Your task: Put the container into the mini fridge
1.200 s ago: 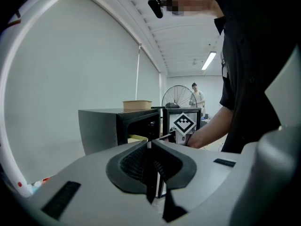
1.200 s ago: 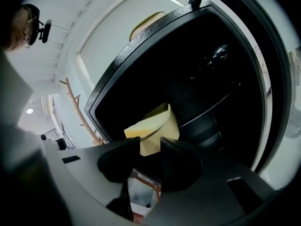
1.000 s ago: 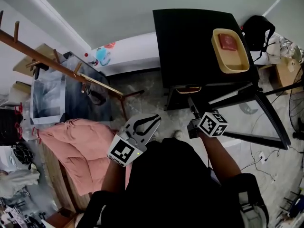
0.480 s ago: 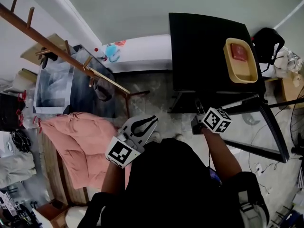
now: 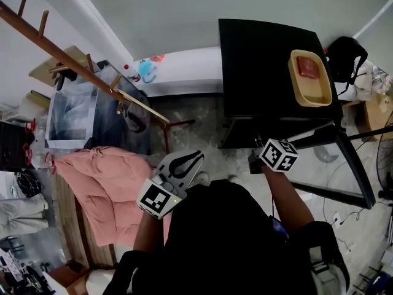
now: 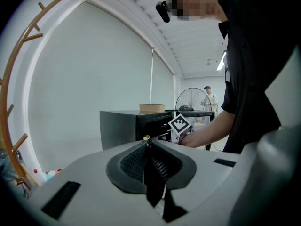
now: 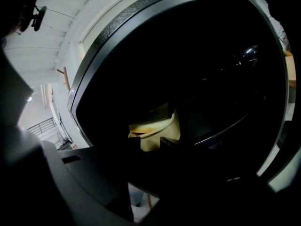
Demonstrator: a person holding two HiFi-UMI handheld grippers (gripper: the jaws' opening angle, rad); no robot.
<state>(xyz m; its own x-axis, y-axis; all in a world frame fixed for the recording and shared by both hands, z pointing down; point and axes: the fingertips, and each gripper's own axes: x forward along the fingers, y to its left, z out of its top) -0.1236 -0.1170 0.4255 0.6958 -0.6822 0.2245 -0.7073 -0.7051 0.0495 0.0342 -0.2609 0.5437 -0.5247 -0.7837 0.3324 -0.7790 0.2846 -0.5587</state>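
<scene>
Gripping the container (image 7: 159,126), the right hand-held gripper (image 7: 150,140) reaches inside the mini fridge (image 5: 261,66).

The mini fridge (image 5: 270,60) had a matt black shell and a clear glass door (image 5: 331,161). The container (image 7: 157,126) looked like smooth, pale plastic. The left gripper (image 6: 147,140) was matt grey plastic, its jaws lined with ribbed black padding. The coat rack (image 5: 73,59) was warm brown wood; the pink quilt (image 5: 104,189), soft puffy cloth.
</scene>
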